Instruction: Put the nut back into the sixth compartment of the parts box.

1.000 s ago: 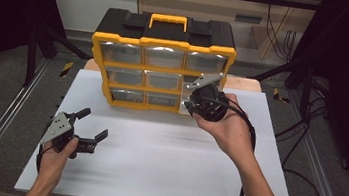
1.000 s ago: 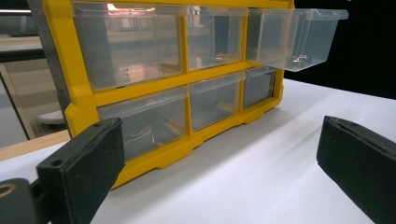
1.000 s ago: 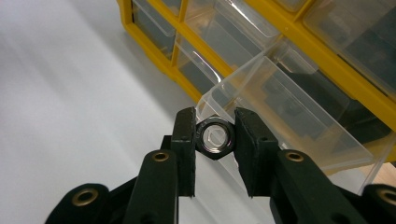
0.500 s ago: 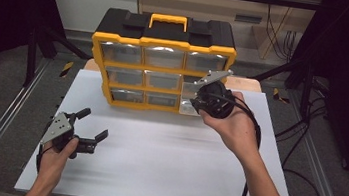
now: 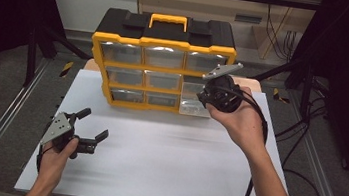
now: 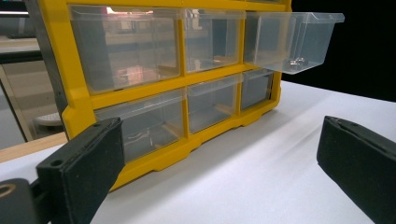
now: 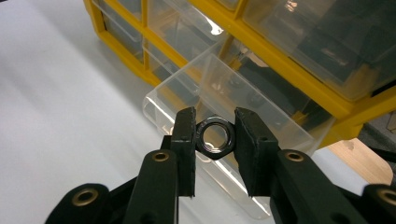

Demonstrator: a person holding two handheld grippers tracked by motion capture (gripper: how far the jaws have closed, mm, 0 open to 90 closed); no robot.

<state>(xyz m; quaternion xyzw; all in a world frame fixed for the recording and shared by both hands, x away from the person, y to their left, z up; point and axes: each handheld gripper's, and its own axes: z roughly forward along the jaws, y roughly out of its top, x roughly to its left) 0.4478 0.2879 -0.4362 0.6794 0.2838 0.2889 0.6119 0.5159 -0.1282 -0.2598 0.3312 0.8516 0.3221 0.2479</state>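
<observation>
Right gripper view - right gripper (image 7: 214,135) pinches a dark metal hex nut (image 7: 214,136), hole facing the camera, above the pulled-out clear plastic drawer (image 7: 243,109).

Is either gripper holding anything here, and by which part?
The right gripper pinches a dark metal hex nut by two opposite outer sides. The left gripper holds nothing.

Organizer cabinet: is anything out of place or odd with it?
One clear drawer at the cabinet's right side is pulled out, while the others sit flush. The right gripper holds a hex nut above it. Nothing looks spilled or damaged.
</observation>
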